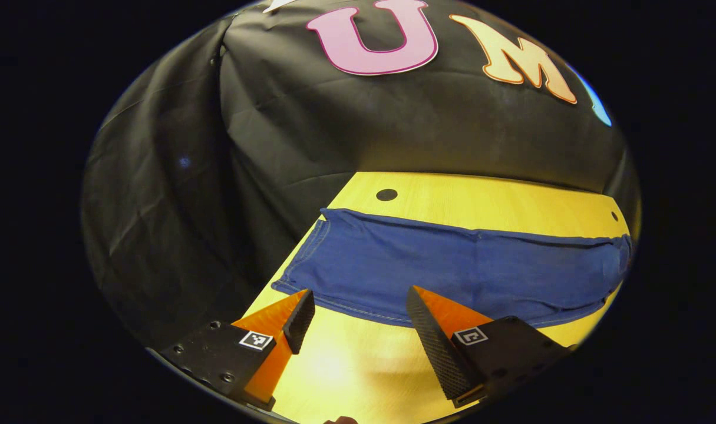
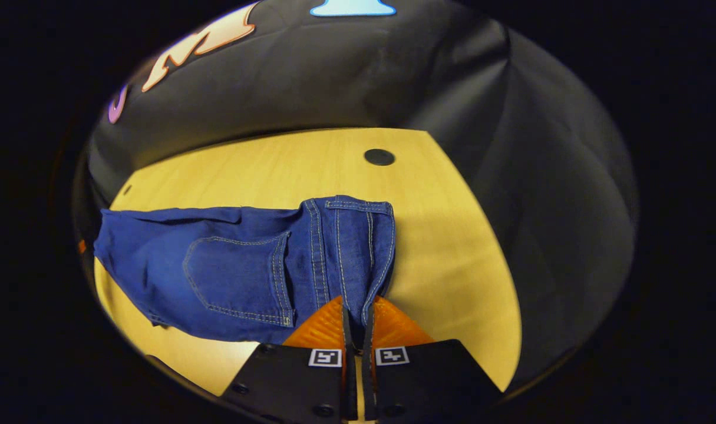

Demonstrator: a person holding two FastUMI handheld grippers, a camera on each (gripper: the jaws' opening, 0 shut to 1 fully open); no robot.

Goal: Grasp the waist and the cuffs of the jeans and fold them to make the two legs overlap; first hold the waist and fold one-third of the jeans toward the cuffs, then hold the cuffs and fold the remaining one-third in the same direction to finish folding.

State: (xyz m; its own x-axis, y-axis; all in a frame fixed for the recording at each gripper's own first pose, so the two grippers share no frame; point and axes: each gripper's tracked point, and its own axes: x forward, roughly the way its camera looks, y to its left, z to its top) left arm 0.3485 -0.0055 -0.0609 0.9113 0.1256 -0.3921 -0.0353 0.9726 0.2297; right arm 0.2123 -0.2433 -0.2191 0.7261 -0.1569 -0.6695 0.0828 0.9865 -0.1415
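On my right gripper (image 2: pixel 358 315) I see the fingers clamped together on the waistband edge of the jeans (image 2: pixel 246 265), which lie flat across the yellow wooden table (image 2: pixel 452 253) with a back pocket (image 2: pixel 237 277) facing up. My left gripper (image 1: pixel 358 306) is spread wide above the table, just short of the cuff end, holding nothing.

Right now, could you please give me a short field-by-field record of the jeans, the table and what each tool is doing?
garment: jeans, legs overlapped, lying lengthwise on the table
waist end: pinched near its corner by the right tool
cuff end: flat on the table, ungripped
left tool: open, hovering just short of the cuff end
table: two dark round holes near the far edge
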